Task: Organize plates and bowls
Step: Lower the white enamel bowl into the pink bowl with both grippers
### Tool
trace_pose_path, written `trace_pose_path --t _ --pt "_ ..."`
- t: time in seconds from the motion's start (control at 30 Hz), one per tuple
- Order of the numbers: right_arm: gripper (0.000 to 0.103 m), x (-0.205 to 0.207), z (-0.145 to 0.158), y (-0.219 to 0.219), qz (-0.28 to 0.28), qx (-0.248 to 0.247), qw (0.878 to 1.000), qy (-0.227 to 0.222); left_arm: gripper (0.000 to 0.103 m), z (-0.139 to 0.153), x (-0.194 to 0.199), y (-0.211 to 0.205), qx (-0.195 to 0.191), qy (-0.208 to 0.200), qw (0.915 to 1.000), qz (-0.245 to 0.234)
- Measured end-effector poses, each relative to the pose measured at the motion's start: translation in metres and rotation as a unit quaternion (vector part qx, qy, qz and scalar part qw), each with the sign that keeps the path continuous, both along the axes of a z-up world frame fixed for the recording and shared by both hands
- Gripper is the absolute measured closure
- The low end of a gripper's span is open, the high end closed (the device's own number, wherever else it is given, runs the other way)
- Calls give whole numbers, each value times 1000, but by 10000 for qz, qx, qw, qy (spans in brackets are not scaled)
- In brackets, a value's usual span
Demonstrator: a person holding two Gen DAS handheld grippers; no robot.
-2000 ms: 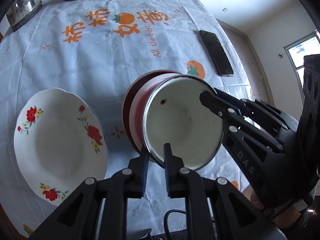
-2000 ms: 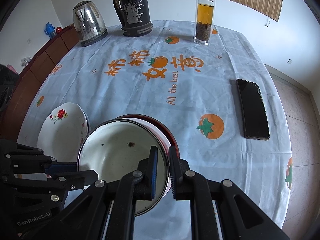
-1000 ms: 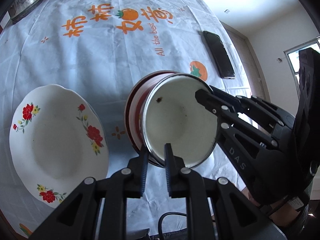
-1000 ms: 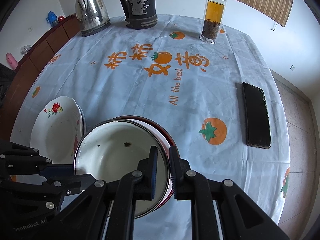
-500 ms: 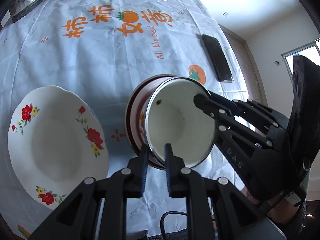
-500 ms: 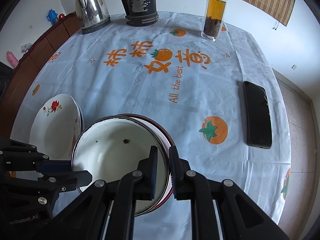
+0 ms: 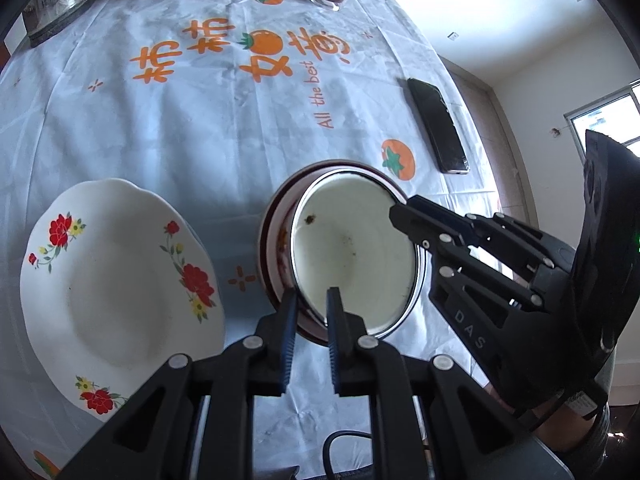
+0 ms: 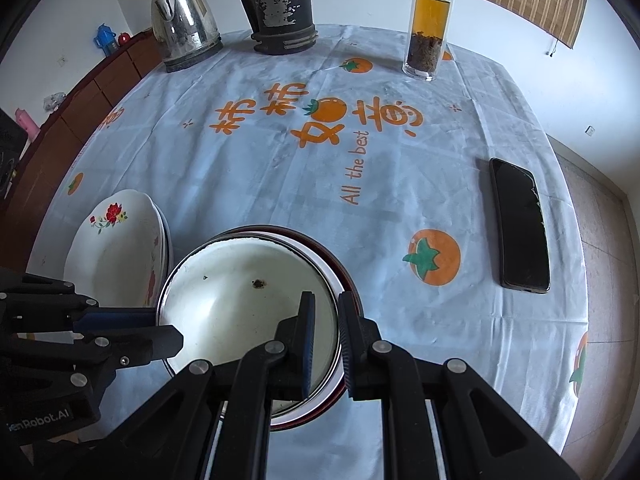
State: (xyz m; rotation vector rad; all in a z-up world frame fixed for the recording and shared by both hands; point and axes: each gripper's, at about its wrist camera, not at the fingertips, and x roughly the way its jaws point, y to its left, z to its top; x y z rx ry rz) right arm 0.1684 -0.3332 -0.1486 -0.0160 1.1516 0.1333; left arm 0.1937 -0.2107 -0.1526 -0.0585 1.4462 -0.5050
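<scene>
I have both tools on the white bowl (image 8: 240, 304): my left gripper (image 7: 311, 300) is clamped on its near-left rim, 1 finger (image 7: 335, 312) inside and 1 outside; my right gripper (image 8: 325, 312) is clamped on the right rim the same way. The bowl sits low inside the red bowl (image 7: 272, 248), close to nested, on the tablecloth (image 8: 280, 184) just right of the flowered plates (image 8: 116, 248), which look like a stack of at least 2. I judge the step to be seating the white bowl squarely in the red 1; to do it well I lower both hands evenly so the rim stays level and does not wedge on 1 side; I keep the outer fingers from pinching the red rim too; I let go only when the bowl rests on its own, 1 hand at a time. The phone (image 8: 520, 224) and tea bottle (image 8: 430, 24) stand well apart, so sideways room is no worry; the near table edge is the thing to mind.
</scene>
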Motion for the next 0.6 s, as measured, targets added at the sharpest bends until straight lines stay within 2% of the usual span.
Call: trace_pose_path --t 0.43,0.6 --pt "89 -6 0 -6 -127 -36 9999 -18 92 9 -5 -5 4 -317 9993 -212" --pt "89 -8 6 -11 -210 43 9997 -135 92 2 -3 2 117 -246 9996 -60"
